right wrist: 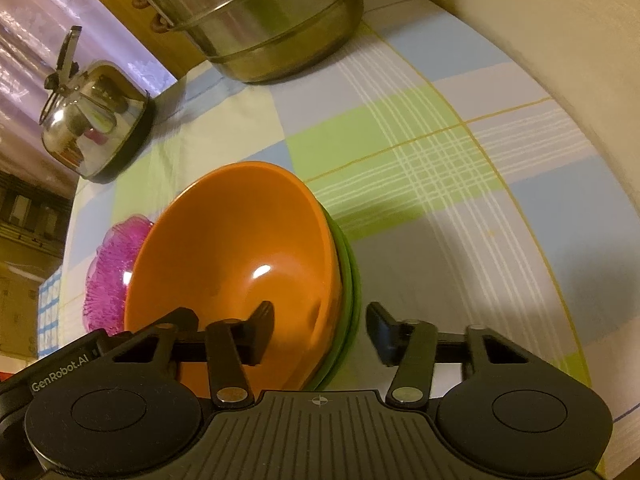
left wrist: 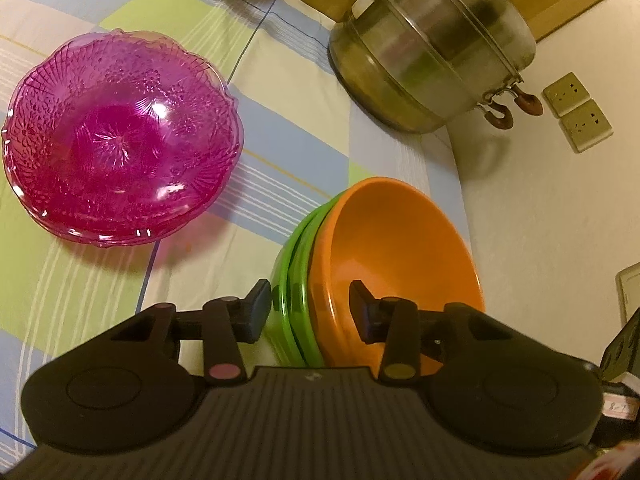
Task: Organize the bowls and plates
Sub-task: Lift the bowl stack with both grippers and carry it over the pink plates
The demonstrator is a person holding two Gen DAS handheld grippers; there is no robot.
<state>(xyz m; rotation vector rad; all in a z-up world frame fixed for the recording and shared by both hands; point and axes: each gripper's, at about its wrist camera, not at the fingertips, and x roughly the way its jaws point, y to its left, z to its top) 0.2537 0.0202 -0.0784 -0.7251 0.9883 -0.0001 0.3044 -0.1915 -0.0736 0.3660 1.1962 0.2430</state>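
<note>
A: What are we lifting here?

B: The orange bowl (left wrist: 396, 256), nested on top of the green bowls (left wrist: 294, 280). In the left wrist view the stack sits at lower centre of the frame, on the checked cloth (left wrist: 288, 120) over the desk. The pink glass plates (left wrist: 120, 136), stacked, are at the left of that frame, well apart from the bowls.

A: And the tools?

B: Both released. The left tool (left wrist: 311, 312) straddles the near rims with its jaws apart, one finger outside the green bowls and one inside the orange one; neither pad clearly touches. The right tool (right wrist: 320, 332) does the same from the other side, one finger inside the orange bowl (right wrist: 236, 248) and one outside the green bowls (right wrist: 348, 280).

A: How would the stack handle?

B: My guess is light, stiff plastic or melamine, with a glossy, fairly slippery skin. The rim wall is the only sensible hold: a pad inside, a pad outside, low enough not to skid off the lip. Pinching through all the nested rims would lift the lot together.

A: And the pink ones?

B: They look brittle and ridged, so I'd treat them more gently. The steel pot (left wrist: 432, 48) and kettle (right wrist: 96, 120) stand at the top of the frames, clear of the bowls.
</note>
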